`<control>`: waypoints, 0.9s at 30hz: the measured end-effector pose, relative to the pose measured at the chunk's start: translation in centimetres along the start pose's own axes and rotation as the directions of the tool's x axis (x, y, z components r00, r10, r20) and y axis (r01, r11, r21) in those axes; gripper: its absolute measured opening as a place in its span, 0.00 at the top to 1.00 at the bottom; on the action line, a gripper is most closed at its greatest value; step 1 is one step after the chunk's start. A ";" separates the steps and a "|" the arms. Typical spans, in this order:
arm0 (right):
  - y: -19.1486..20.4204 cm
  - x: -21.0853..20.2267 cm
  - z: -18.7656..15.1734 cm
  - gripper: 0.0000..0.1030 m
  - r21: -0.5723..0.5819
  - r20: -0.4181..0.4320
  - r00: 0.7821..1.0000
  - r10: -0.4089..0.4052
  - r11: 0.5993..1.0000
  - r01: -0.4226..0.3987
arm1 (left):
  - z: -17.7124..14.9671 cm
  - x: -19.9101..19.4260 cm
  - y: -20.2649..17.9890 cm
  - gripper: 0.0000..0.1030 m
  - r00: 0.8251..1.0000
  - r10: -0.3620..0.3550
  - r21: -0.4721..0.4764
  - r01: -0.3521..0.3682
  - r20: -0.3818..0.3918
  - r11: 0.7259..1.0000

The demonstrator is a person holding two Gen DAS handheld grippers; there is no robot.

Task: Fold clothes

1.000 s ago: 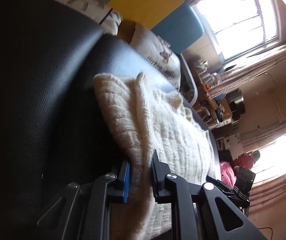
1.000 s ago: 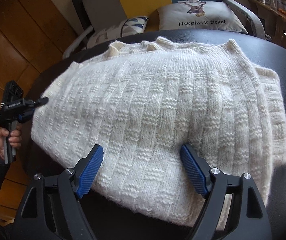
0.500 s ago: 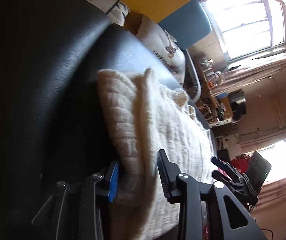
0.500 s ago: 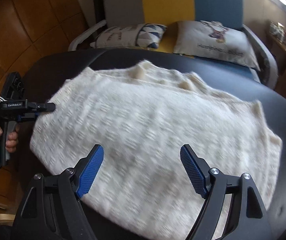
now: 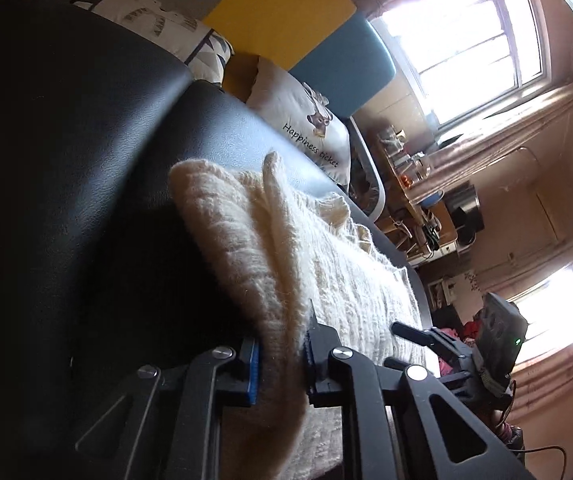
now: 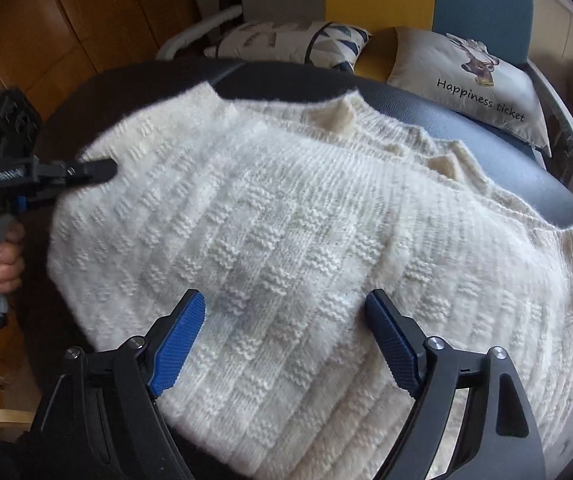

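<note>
A cream knitted sweater (image 6: 286, 208) lies folded flat on a black padded round table (image 6: 486, 148). My left gripper (image 5: 282, 354) is closing, its blue pads pinching the sweater (image 5: 286, 248) at its thick left edge. In the right wrist view the left gripper (image 6: 102, 169) bites that same edge, held by a hand (image 6: 4, 264). My right gripper (image 6: 284, 300) hovers over the near middle of the sweater. Its jaws are opening and stand wide apart, gripping nothing.
A sofa with grey, yellow and blue back panels stands behind the table, with a "Happiness ticket" cushion (image 6: 478, 84) and a triangle-patterned cushion (image 6: 286, 40). Wood panelling is on the left. A cluttered shelf (image 5: 406, 184) stands under bright windows.
The left jaws opened on the sweater's edge, then pinched it again. The right gripper slid left across the sweater and rolled, still wide open.
</note>
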State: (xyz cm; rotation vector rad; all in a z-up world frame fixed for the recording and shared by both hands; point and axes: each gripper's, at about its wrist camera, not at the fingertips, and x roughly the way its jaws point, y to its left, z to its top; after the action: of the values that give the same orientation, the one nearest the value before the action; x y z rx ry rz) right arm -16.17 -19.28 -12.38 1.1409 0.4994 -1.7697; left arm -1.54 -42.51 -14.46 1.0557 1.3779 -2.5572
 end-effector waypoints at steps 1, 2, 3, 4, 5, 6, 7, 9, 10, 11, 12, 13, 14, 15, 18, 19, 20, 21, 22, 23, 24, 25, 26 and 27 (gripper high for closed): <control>-0.4 -0.7 0.0 0.18 0.012 0.016 1.000 -0.003 1.000 0.003 | -0.1 -0.2 0.0 0.85 1.000 -0.005 -0.001 0.005 0.003 1.000; -0.9 -1.5 -0.1 0.18 0.028 0.033 0.999 0.007 1.000 -0.008 | -0.3 -0.5 0.0 0.85 1.000 -0.010 -0.002 0.010 0.007 1.000; -1.4 -2.1 -0.1 0.18 0.043 0.049 0.998 0.034 0.998 -0.036 | -0.4 -0.7 0.0 0.85 1.000 -0.015 -0.004 0.015 0.010 1.000; -1.8 -2.7 -0.3 0.19 0.049 0.058 0.997 0.058 0.997 -0.061 | -0.5 -1.1 0.1 0.85 1.000 -0.010 -0.001 0.010 0.015 1.000; -2.0 -3.0 -0.4 0.19 0.047 0.059 0.996 0.060 0.997 -0.063 | -0.5 -1.4 0.2 0.85 1.000 -0.006 0.001 0.006 0.021 1.000; -2.2 -3.1 -0.5 0.20 0.040 0.055 0.997 0.045 0.998 -0.048 | -0.6 -1.7 0.2 0.85 1.000 -0.002 0.003 0.001 0.026 1.000; -2.3 -3.2 -0.7 0.24 0.025 0.047 0.999 0.002 1.000 -0.004 | -0.5 -2.0 0.5 0.85 1.000 0.002 -0.002 -0.002 0.030 1.000; -3.2 -3.1 -0.8 0.26 0.012 0.036 0.993 -0.109 0.994 0.109 | -0.4 -2.5 1.0 0.85 0.999 0.008 -0.013 -0.008 0.037 1.000; -3.8 -3.1 -0.8 0.26 0.022 0.034 0.988 -0.148 0.989 0.147 | -0.3 -2.8 1.2 0.85 0.999 0.008 -0.012 -0.008 0.035 1.000; -4.5 -3.2 -1.0 0.31 0.045 0.037 0.987 -0.154 0.987 0.152 | -0.3 -3.1 1.2 0.86 0.999 0.008 -0.010 -0.008 0.037 1.000; -4.9 -3.4 -1.1 0.36 0.057 0.041 0.988 -0.150 0.987 0.148 | -0.3 -3.5 1.1 0.85 0.999 0.010 -0.004 -0.010 0.041 1.000; -5.3 -3.6 -1.3 0.45 0.060 0.044 0.988 -0.149 0.987 0.146 | -0.2 -3.8 0.9 0.85 0.999 0.021 0.007 -0.021 0.044 1.000; -5.6 -3.6 -1.5 0.48 0.051 0.037 0.986 -0.161 0.986 0.159 | -0.2 -4.1 0.7 0.85 0.998 0.032 0.018 -0.032 0.047 0.999; -5.9 -3.5 -1.8 0.50 0.042 0.025 0.985 -0.173 0.984 0.172 | -0.2 -4.2 0.8 0.85 0.998 0.039 0.013 -0.040 0.044 0.999; -6.8 -2.3 -2.9 0.56 0.051 0.006 0.984 -0.177 0.983 0.177 | -0.3 -3.9 1.2 0.85 0.998 0.058 -0.001 -0.058 0.038 0.998; -7.1 -1.8 -3.3 0.56 0.059 0.004 0.985 -0.173 0.983 0.173 | -0.4 -3.7 1.2 0.85 0.997 0.069 -0.002 -0.069 0.037 0.998; -7.2 -1.6 -3.5 0.56 0.067 0.008 0.986 -0.169 0.983 0.168 | -0.5 -3.6 1.3 0.85 0.997 0.065 -0.011 -0.065 0.036 0.998; -7.2 -1.7 -3.5 0.56 0.070 0.011 0.986 -0.168 0.983 0.167 | -0.6 -3.5 1.4 0.85 0.997 0.062 -0.020 -0.061 0.035 0.998; -7.1 -1.9 -3.3 0.56 0.069 0.008 0.986 -0.168 0.984 0.167 | -0.7 -3.5 1.5 0.85 0.998 0.043 -0.035 -0.042 0.045 0.999; -6.9 -2.4 -3.1 0.58 0.067 0.009 0.986 -0.169 0.984 0.168 | -0.7 -3.6 1.7 0.85 0.998 0.025 -0.050 -0.022 0.055 0.998; -6.5 -3.2 -2.8 0.59 0.066 0.027 0.986 -0.164 0.985 0.162 | -0.8 -3.6 1.9 0.85 0.998 0.029 -0.058 -0.026 0.057 0.998; -5.9 -3.9 -2.4 0.59 0.064 0.052 0.989 -0.141 0.988 0.137 | -0.8 -3.7 2.1 0.84 0.998 0.034 -0.066 -0.030 0.060 0.997; -5.2 -4.6 -1.9 0.59 0.061 0.077 0.991 -0.106 0.993 0.101 | -0.9 -3.6 2.1 0.84 0.997 0.045 -0.066 -0.042 0.055 0.997; -4.3 -5.0 -1.2 0.59 0.047 0.098 0.992 -0.084 0.996 0.080 | -0.9 -3.4 2.0 0.84 0.997 0.059 -0.060 -0.056 0.048 0.997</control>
State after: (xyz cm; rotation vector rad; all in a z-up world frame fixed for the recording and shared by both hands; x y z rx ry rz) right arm -18.68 -13.87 -9.24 1.0684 0.4559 -1.9066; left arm 2.32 -43.93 -14.27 1.0004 1.3806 -2.4695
